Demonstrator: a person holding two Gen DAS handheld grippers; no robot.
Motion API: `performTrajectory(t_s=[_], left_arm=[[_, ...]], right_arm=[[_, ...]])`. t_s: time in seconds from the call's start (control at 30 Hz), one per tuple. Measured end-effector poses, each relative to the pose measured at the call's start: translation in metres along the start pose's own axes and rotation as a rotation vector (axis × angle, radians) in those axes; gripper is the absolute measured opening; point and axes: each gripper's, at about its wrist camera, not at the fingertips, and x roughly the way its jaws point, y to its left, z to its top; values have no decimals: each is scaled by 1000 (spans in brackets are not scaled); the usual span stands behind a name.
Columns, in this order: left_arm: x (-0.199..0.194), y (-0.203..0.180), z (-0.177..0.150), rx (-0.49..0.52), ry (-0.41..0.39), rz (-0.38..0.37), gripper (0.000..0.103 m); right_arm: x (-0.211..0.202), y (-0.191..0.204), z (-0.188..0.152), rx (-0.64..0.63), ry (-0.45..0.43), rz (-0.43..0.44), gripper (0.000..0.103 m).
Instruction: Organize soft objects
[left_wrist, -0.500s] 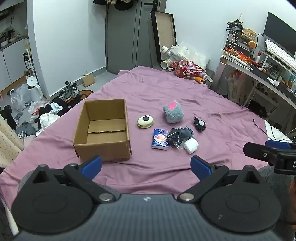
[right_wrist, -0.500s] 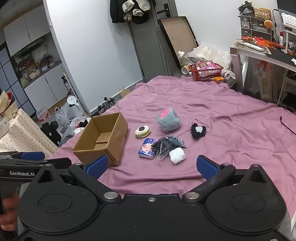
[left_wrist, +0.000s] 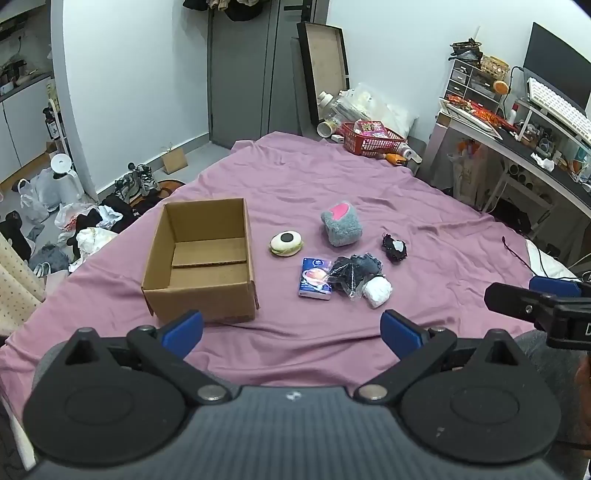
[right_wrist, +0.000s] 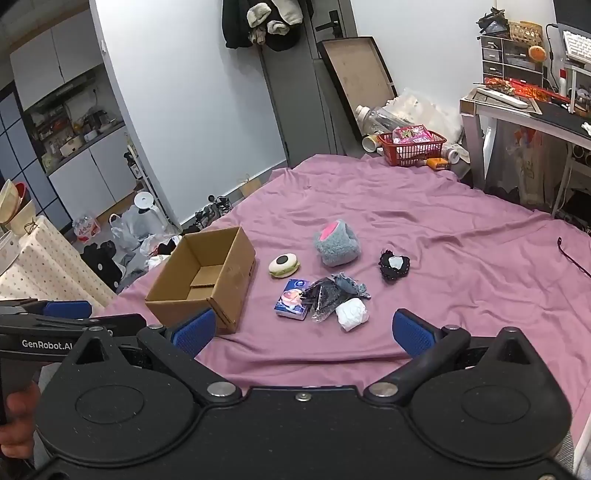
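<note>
Cardboard box (left_wrist: 201, 258) sits open-topped on the bed's purple sheet (left_wrist: 424, 206), nothing visible inside, flaps folded down at the bottom. Soft items lie in a loose cluster to the box's right, all apart from it. Nearest the box: round cream cushion w/ black spot (left_wrist: 287, 243). Behind that and to the right, grey fluffy plush w/ pink patch (left_wrist: 341, 229). Further right, on its own, small black lace piece w/ white centre (left_wrist: 394, 247). Closer to the cameras: blue tissue pack (left_wrist: 314, 283), touching a crinkled clear bag w/ dark fabric (left_wrist: 351, 275), which in turn touches a white rolled cloth (left_wrist: 377, 291).

Left gripper (left_wrist: 291, 328) hovers low over the near edge of the sheet, jaws spread wide, nothing between them; blue pads frame the box's near corner and the white roll. Right gripper (right_wrist: 303, 330) is likewise held above the sheet, jaws wide apart and empty, cluster straight ahead. Each gripper shows at the edge of the other's view, side by side. A hand (right_wrist: 16, 424) grips the left handle at lower left of right wrist view.

Red basket (left_wrist: 371, 138) w/ packets sits beyond the far end of the bed, cluttered desk at right.
</note>
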Motion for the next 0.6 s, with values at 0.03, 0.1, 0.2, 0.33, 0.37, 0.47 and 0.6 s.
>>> performTrajectory(t_s=[0.03,0.1,0.2,0.33,0.37,0.47,0.6], left_arm=[[0,-1,0,2,0,0,101],[0,-2,1,3,2,0,101],[0,-4,2,6,4,1,102],[0,-6,3,10,3,-2,101],[-1,-8,4,10,2,-2,101],[-1,-10,5,14,2,-2,101],[0,-11,6,11,6,0,101]], right_arm=[[0,-1,0,4,-1,-2,103],[-1,-3,1,9,-3,-7,103],[-1,-6,1,15,-3,-14,103],[-2,-11,3,40,-8,-43,103],[-1,-14,3,47,-7,-45,103],[0,-19,2,55,-10,-49,103],[-1,-20,1,50,-9,-49,103]])
